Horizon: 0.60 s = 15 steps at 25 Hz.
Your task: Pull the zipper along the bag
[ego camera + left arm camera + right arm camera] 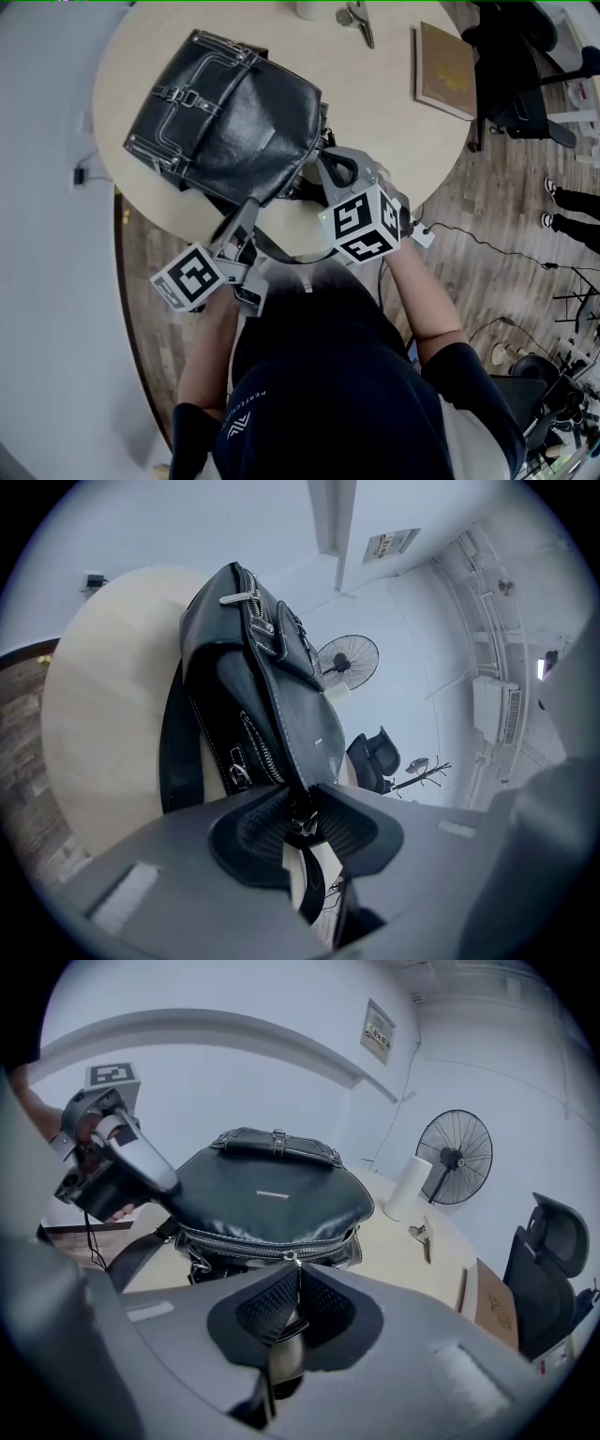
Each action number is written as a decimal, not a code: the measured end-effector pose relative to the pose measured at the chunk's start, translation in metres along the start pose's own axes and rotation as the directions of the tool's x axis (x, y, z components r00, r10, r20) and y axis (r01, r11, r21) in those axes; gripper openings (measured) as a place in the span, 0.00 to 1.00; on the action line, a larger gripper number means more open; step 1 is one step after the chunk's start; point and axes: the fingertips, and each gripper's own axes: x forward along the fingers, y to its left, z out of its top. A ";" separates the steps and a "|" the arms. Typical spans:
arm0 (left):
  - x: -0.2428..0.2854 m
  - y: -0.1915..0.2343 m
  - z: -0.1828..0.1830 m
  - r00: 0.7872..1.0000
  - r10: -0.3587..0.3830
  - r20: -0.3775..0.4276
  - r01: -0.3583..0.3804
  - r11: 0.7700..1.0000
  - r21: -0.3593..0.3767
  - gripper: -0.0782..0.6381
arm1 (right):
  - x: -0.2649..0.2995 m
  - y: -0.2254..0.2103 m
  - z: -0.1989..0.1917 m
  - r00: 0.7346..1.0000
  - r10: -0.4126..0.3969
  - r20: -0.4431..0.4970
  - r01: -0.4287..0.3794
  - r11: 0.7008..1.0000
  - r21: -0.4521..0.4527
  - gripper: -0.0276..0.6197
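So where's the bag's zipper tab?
In the right gripper view, the small metal zipper tab sits at the near edge of the black leather bag, pinched by the fingers of the right gripper.

Zipper pull (296,1259) hidden between right gripper (298,1277) pads (mostly); white roll (307,7) cut off

**Pair of hand-held grippers, both clamped, side by side ahead of the torso**

Left gripper (247,212): tilted slightly downward, jaws narrowed onto an end seam of the bag (281,696), left forearm (202,361) bent in behind it. Right gripper (319,161): just beside the left one and pitched more steeply down, pads all but meeting on the zipper pull (295,1264), right forearm (427,300) reaching forward behind its marker cube (364,223).
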 end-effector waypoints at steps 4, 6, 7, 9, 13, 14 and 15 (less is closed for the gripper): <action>-0.001 0.003 0.000 1.000 0.023 -0.004 -0.023 1.000 0.008 0.25 | 0.006 -0.016 0.000 1.000 -0.015 -0.009 0.015 1.000 0.000 0.07; -0.001 0.003 0.000 1.000 0.023 -0.007 -0.023 1.000 0.010 0.25 | 0.008 -0.022 0.000 1.000 -0.022 -0.012 0.022 1.000 0.001 0.07; -0.001 0.003 0.001 1.000 0.022 -0.008 -0.022 1.000 0.010 0.25 | 0.009 -0.024 0.000 1.000 -0.025 -0.012 0.025 1.000 0.002 0.07; -0.002 0.003 0.000 1.000 0.021 -0.010 -0.020 1.000 0.009 0.25 | 0.011 -0.028 -0.001 0.999 -0.031 -0.013 0.031 1.000 0.003 0.07; -0.001 0.004 0.000 1.000 0.022 -0.012 -0.022 1.000 0.017 0.25 | 0.015 -0.037 0.000 0.999 -0.048 -0.017 0.048 0.999 -0.012 0.07; -0.001 0.005 0.000 1.000 0.022 -0.013 -0.022 1.000 0.018 0.25 | 0.017 -0.039 0.000 0.999 -0.051 -0.019 0.051 0.999 -0.017 0.07; -0.001 0.005 0.000 1.000 0.023 -0.013 -0.022 1.000 0.017 0.25 | 0.018 -0.041 0.000 0.998 -0.053 -0.021 0.053 0.998 -0.020 0.07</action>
